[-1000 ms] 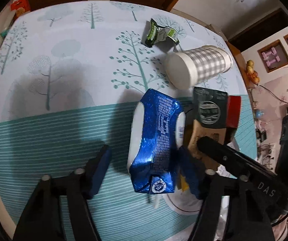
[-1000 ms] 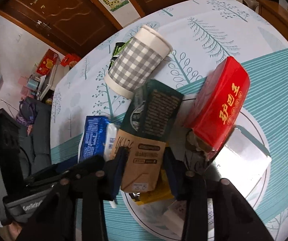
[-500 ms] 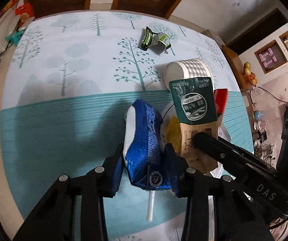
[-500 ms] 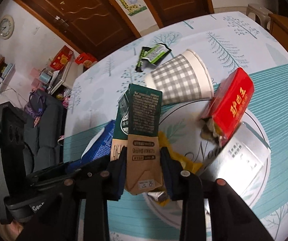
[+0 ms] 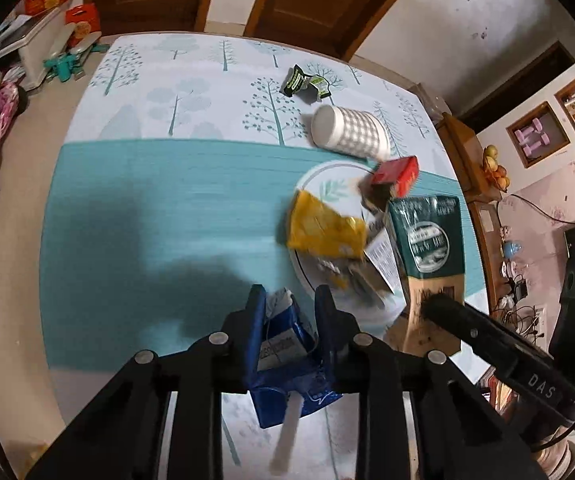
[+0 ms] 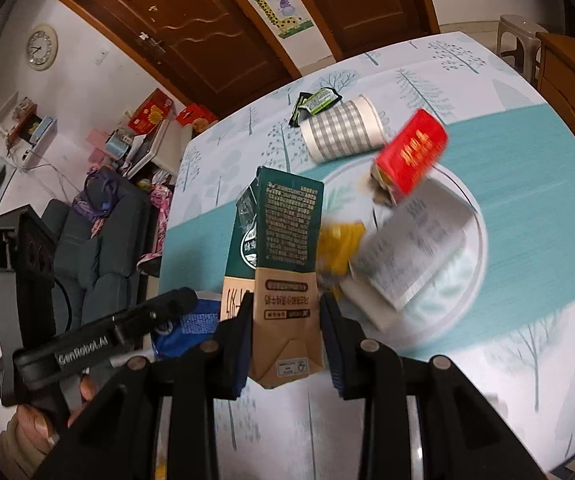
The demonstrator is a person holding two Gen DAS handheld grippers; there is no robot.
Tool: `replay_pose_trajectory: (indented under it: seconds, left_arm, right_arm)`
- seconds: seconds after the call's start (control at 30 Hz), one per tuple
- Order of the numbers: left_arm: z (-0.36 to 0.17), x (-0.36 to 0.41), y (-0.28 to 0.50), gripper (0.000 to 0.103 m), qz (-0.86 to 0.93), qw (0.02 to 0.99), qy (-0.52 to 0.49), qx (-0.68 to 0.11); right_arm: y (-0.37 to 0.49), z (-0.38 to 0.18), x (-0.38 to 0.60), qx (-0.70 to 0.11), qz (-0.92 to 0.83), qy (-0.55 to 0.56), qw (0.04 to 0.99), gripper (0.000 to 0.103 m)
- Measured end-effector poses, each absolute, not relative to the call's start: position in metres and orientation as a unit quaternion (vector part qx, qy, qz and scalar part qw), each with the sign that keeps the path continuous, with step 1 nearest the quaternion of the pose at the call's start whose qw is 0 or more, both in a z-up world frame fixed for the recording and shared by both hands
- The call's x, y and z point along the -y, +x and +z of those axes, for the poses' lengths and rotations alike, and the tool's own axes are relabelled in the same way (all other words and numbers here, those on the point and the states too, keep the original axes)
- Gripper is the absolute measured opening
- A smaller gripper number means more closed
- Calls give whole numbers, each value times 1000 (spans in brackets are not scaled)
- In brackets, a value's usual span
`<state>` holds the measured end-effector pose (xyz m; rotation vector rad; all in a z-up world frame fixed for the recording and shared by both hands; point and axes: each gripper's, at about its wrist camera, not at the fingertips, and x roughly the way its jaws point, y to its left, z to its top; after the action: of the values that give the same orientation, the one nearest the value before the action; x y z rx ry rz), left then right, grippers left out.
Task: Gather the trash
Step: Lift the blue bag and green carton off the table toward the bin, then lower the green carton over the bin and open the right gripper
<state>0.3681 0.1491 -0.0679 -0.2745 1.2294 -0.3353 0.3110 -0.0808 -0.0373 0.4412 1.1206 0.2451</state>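
My left gripper (image 5: 290, 304) holds a crumpled blue carton (image 5: 287, 352) with a white straw, lifted off the table; its jaws are still closing and squeezing the carton. My right gripper (image 6: 285, 312) is shut on a green and tan drink carton (image 6: 287, 240), also raised; the same carton (image 5: 427, 240) shows at the right of the left wrist view. On the table a white plate (image 5: 323, 172) carries a yellow wrapper (image 5: 323, 226), a red box (image 6: 411, 156) and a grey-white box (image 6: 411, 248). A checked paper cup (image 6: 339, 132) lies on its side behind the plate, with a green wrapper (image 5: 303, 84) beyond it.
The table wears a teal and white cloth with a tree print (image 5: 167, 184). A dark sofa (image 6: 99, 248) stands to its left, brown doors (image 6: 215, 32) behind, and a wooden cabinet (image 6: 567, 80) at the right. A hand (image 6: 35, 420) grips the left tool.
The left jaws closed on the blue carton and lifted it off the table. The right gripper rose with the green and tan carton. Both views pulled back from the plate.
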Motion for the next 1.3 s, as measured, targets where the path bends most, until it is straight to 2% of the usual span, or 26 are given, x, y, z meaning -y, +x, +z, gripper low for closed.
replay_pose_trajectory:
  seconds: [0.27, 0.43, 0.53, 0.93, 1.3]
  left_arm:
    - [-45, -125, 293, 15, -156, 805, -128, -558]
    - [-40, -91, 237, 5, -159, 809, -124, -553]
    - [-42, -68, 203, 3, -160, 809, -126, -552]
    - [-65, 5, 104, 1, -164, 802, -115, -562]
    - [-84, -2, 71, 2, -170, 799, -75, -572]
  right_arm:
    - [235, -28, 111, -522, 136, 221, 813, 31]
    - [181, -31, 138, -520, 146, 230, 809, 31]
    - [144, -35, 159, -522, 148, 232, 807, 31]
    - [40, -65, 224, -548, 141, 216, 796, 31]
    - [7, -124, 225, -604, 109, 195, 765, 31]
